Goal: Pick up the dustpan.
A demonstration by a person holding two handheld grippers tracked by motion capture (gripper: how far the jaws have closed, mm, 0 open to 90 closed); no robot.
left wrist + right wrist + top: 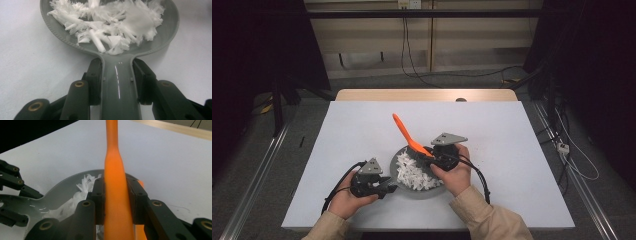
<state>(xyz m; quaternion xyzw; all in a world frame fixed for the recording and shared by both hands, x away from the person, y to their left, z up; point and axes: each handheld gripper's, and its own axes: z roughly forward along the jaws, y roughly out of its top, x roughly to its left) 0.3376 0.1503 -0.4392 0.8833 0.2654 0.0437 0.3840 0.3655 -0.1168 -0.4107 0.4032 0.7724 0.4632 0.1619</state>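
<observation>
A round grey pan (398, 159) holding several white shredded scraps (414, 172) lies on the white table near the front. My left gripper (386, 187) is shut on the pan's handle. In the left gripper view, the left gripper (117, 72) has its pads pressed on both sides of the handle (117, 100), with the pan's bowl (166, 35) and the scraps (112, 27) ahead. My right gripper (428, 156) is shut on an orange tool (404, 131) whose handle slants up and back-left over the pan. In the right gripper view, the right gripper (116, 195) clamps the orange tool (112, 150) above the pan (65, 186).
A white cover (522, 145) spans the table, and a wooden edge (427, 94) shows at the back. Cables (412, 60) run over the floor behind it. Metal rails (257, 175) flank the table. In the right gripper view the left gripper (11, 181) appears at the left.
</observation>
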